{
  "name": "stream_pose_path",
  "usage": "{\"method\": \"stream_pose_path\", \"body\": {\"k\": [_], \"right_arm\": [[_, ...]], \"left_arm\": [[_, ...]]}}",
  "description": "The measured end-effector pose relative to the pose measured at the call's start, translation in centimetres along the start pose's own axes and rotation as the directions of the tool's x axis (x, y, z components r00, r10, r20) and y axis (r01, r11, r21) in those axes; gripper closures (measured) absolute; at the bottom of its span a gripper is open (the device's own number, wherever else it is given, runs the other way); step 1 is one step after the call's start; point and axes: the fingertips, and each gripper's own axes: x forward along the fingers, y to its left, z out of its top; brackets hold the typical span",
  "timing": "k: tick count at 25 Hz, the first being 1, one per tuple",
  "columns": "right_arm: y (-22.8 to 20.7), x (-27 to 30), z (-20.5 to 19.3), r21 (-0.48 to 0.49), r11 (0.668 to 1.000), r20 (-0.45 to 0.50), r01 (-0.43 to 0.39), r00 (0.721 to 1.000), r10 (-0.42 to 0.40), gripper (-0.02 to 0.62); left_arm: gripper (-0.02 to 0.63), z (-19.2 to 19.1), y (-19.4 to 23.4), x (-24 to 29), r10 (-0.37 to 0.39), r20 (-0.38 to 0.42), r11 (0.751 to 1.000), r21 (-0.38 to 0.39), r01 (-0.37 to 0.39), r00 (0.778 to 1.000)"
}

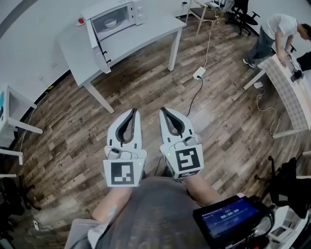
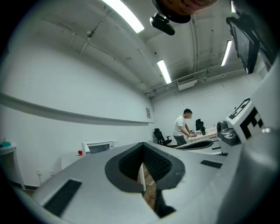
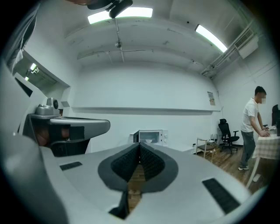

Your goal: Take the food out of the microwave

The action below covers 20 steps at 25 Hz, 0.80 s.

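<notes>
A white microwave (image 1: pixel 114 19) stands on a white table (image 1: pixel 146 36) at the far side of the room, its door (image 1: pixel 97 46) swung open to the left. A pale bowl (image 1: pixel 111 23) sits inside it. In the right gripper view the microwave (image 3: pixel 151 136) shows straight ahead with the bowl (image 3: pixel 149 141) in its cavity. In the left gripper view the microwave (image 2: pixel 99 147) lies to the left. Both grippers are held level side by side over the wooden floor, well short of the table. My left gripper (image 1: pixel 132 112) is shut and empty. My right gripper (image 1: pixel 164 111) is shut and empty too.
A power strip (image 1: pixel 199 73) and its cables lie on the floor between me and the table. A person (image 1: pixel 277 34) leans over another table (image 1: pixel 289 92) at the right. A chair (image 1: pixel 206 12) stands at the back, a small white table (image 1: pixel 14 116) at the left.
</notes>
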Motion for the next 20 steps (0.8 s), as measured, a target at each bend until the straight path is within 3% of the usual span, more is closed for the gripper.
{"method": "stream_pose_path", "body": {"k": [14, 20], "right_arm": [[-6.9, -3.3, -1.3, 0.044, 0.999, -0.012, -0.020, 1.000, 0.020, 0.589], [-8.5, -2.1, -3.0, 0.074, 0.997, -0.037, -0.038, 0.998, 0.041, 0.589]], "left_arm": [[0.598, -0.7, -6.2, 3.2, 0.015, -0.015, 1.000, -0.004, -0.015, 1.000], [0.598, -2.5, -6.5, 4.9, 0.031, -0.073, 0.999, -0.011, -0.032, 0.997]]}}
